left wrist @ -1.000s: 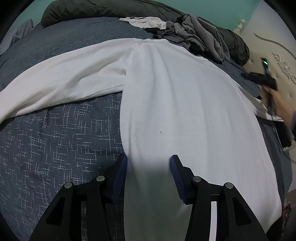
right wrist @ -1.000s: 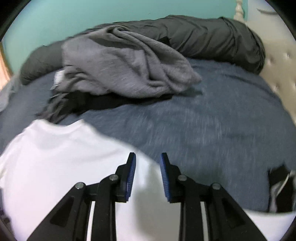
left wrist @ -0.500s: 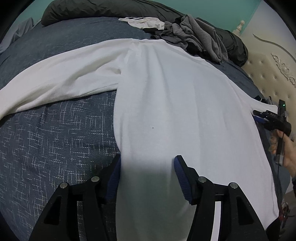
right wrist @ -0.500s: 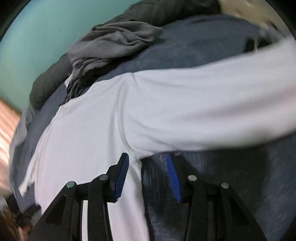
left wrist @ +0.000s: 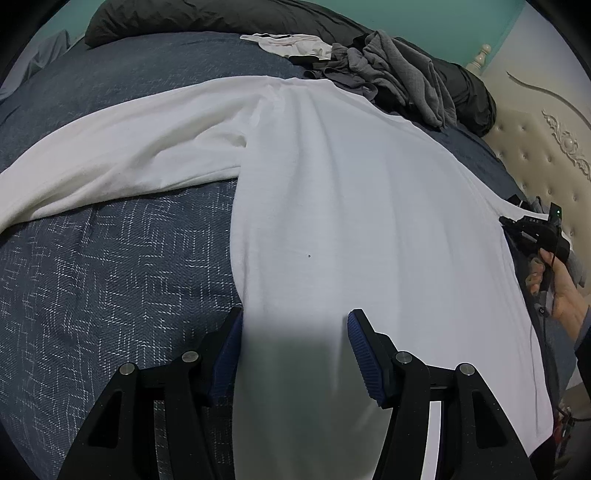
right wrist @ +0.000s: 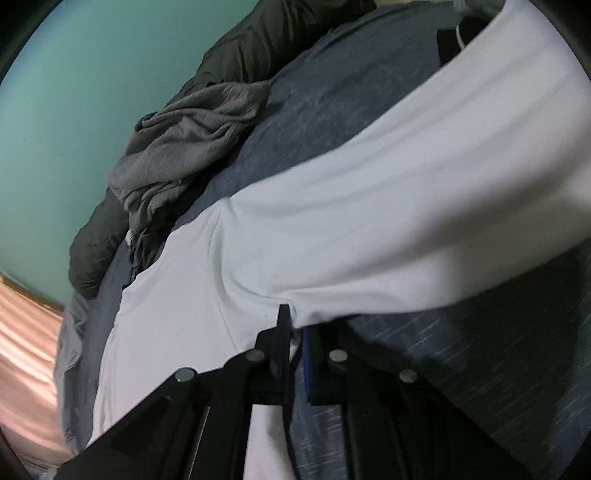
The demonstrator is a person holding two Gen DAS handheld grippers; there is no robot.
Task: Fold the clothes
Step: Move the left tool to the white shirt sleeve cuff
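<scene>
A white long-sleeved shirt (left wrist: 351, 184) lies spread flat on the dark blue bed cover (left wrist: 110, 277), one sleeve (left wrist: 129, 155) stretched out to the left. My left gripper (left wrist: 295, 321) hovers open over the shirt's near end, its left finger at the fabric's side edge and nothing pinched. At the far right a hand holds my right gripper (left wrist: 517, 225) at the shirt's other side. In the right wrist view that gripper (right wrist: 293, 325) is shut on the white shirt (right wrist: 369, 240) where the sleeve (right wrist: 461, 166) joins the body.
A heap of grey clothes (left wrist: 399, 74) and a small white garment (left wrist: 291, 44) lie beyond the shirt's collar end. Behind them sits a dark rolled duvet (left wrist: 221, 14). A cream tufted headboard (left wrist: 546, 155) bounds the right side, and a teal wall (right wrist: 74, 92) stands behind.
My right gripper swung away from the grey heap, rolled, came down to the shirt's underarm and closed on the fabric. My left gripper's jaws spread slightly wider and stayed in place.
</scene>
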